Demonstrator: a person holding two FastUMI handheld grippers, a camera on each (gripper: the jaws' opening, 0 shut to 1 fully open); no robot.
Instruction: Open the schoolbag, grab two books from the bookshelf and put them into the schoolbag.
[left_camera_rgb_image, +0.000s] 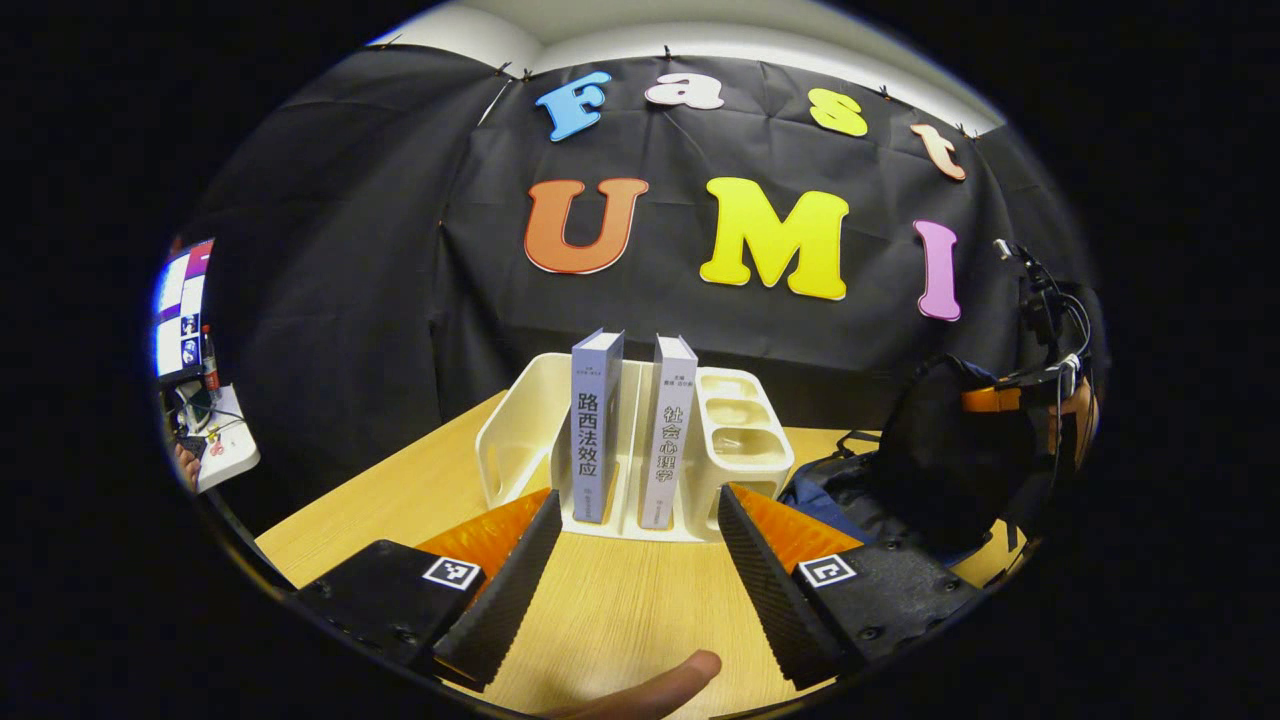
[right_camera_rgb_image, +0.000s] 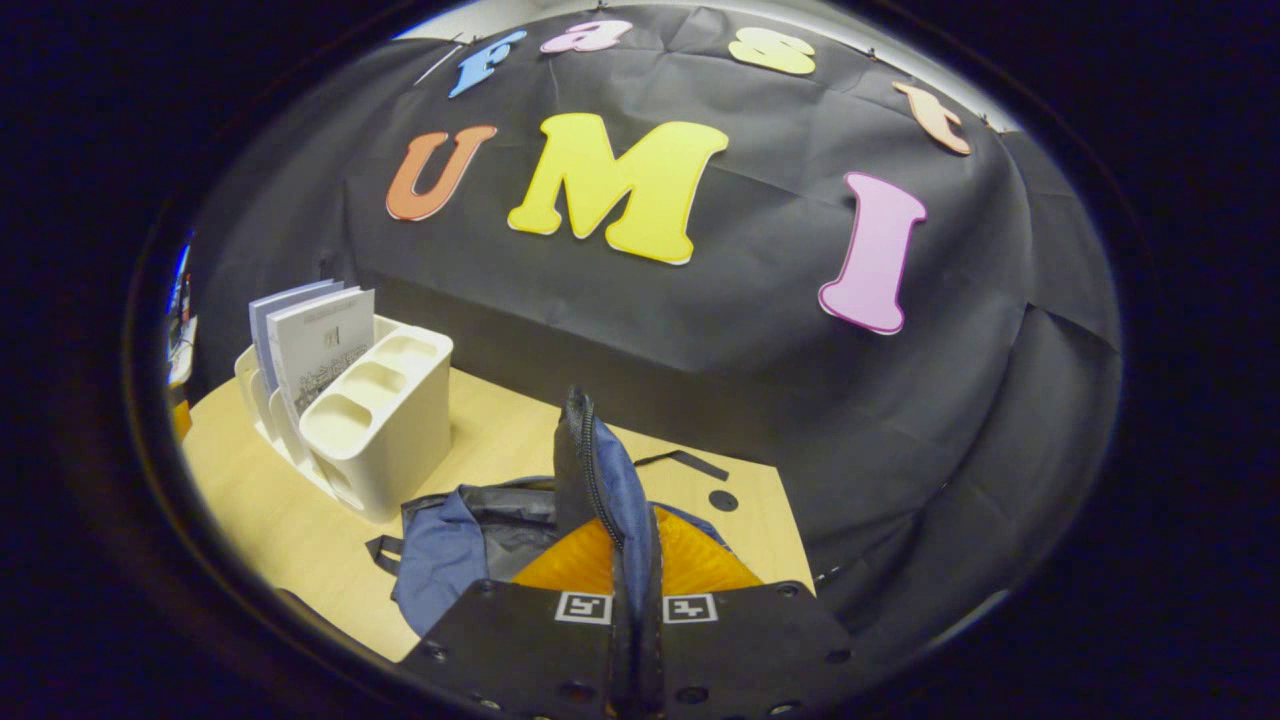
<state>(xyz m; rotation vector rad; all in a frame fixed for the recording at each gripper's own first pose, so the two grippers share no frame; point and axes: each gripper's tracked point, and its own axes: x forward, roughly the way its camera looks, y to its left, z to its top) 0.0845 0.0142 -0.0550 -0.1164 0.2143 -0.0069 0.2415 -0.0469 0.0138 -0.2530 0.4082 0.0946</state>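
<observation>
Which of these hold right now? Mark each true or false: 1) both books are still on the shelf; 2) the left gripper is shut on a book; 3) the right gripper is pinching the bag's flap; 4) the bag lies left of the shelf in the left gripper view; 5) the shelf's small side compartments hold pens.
1) Both books stand upright in the shelf: true.
2) False: the left gripper is open, its fingers short of the books and apart from them.
3) True: the right gripper is shut on the flap, holding it up.
4) False: the bag lies right of the shelf there.
5) False: the compartments look empty.
</observation>
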